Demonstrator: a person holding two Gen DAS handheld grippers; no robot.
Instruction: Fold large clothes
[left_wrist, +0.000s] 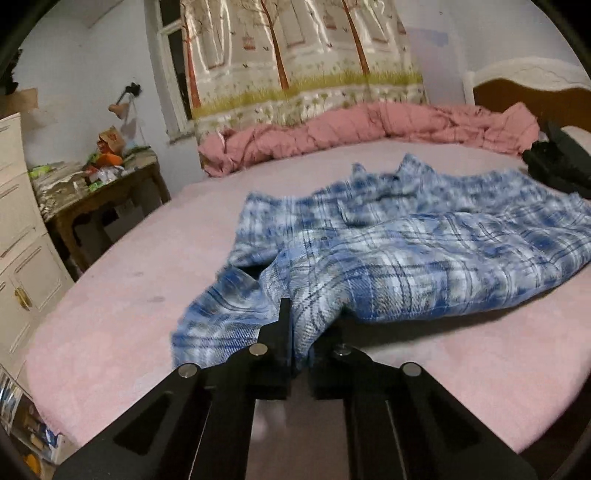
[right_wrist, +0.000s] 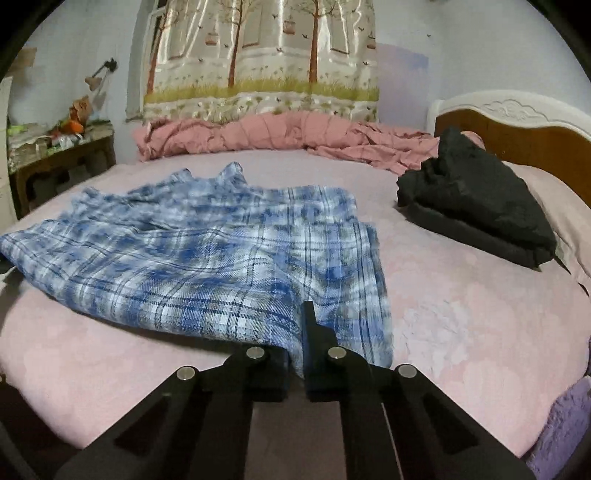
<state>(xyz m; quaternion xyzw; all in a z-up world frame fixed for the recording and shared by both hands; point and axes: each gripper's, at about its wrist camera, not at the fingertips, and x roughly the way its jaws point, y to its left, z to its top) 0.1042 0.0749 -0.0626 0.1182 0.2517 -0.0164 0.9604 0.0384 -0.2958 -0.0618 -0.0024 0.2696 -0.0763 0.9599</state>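
Observation:
A blue and white plaid shirt (left_wrist: 424, 254) lies spread across the pink bed sheet (left_wrist: 122, 295). My left gripper (left_wrist: 295, 325) is shut on the shirt's near left edge, and the cloth bunches up between its black fingers. In the right wrist view the same plaid shirt (right_wrist: 207, 258) stretches off to the left. My right gripper (right_wrist: 301, 325) is shut on its near right corner, with fabric draped over the left finger. The near hem is lifted a little off the sheet between the two grips.
A folded black garment (right_wrist: 476, 206) rests on a pillow near the wooden headboard (right_wrist: 517, 133). A rumpled pink quilt (left_wrist: 351, 129) runs along the far side under a patterned curtain (left_wrist: 295, 62). A cluttered side table (left_wrist: 96, 184) and a white cabinet (left_wrist: 18, 236) stand left of the bed.

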